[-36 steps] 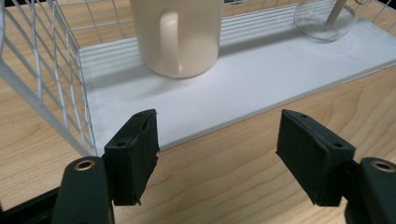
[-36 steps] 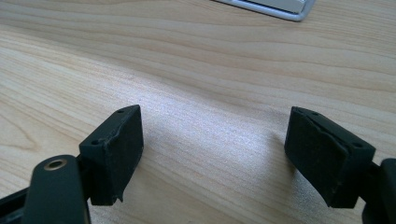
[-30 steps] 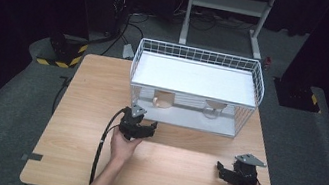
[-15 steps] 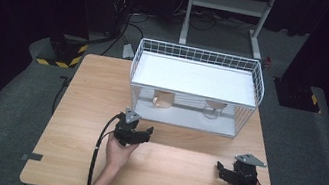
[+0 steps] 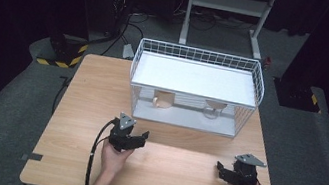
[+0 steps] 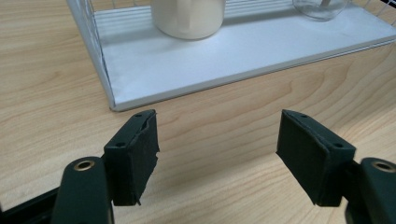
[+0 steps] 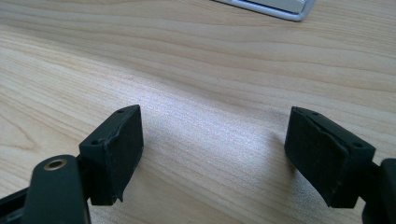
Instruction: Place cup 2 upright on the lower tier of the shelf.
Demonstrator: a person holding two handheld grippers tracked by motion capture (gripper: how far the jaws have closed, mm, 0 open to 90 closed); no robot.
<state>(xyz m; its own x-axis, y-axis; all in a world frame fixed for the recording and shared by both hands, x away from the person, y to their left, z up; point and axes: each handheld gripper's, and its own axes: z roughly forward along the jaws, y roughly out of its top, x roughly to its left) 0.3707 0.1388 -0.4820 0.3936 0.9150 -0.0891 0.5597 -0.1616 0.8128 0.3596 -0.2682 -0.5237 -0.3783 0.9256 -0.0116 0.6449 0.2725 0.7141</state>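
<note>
The left claw (image 6: 217, 158) is held spread and empty, aimed at the cream mug (image 6: 188, 16) parked on the wire rack's (image 5: 183, 118) lower shelf, probably for a grab; the right claw (image 7: 212, 156) is spread too, idling over the worktop (image 5: 83, 109)

The high view looks forward and down from above the person's side, taking in the whole wooden table (image 5: 88, 110) with the white wire rack (image 5: 199, 53) at its far half and dark floor around it. The left gripper view sits low and close over the tabletop behind the left gripper (image 6: 217, 140), facing the rack's near corner and the cream cup (image 6: 188, 16) on its base, which the high view shares. The right gripper view rides equally low behind the right gripper (image 7: 212, 140), facing bare wood with a rack corner at its top edge.
</note>
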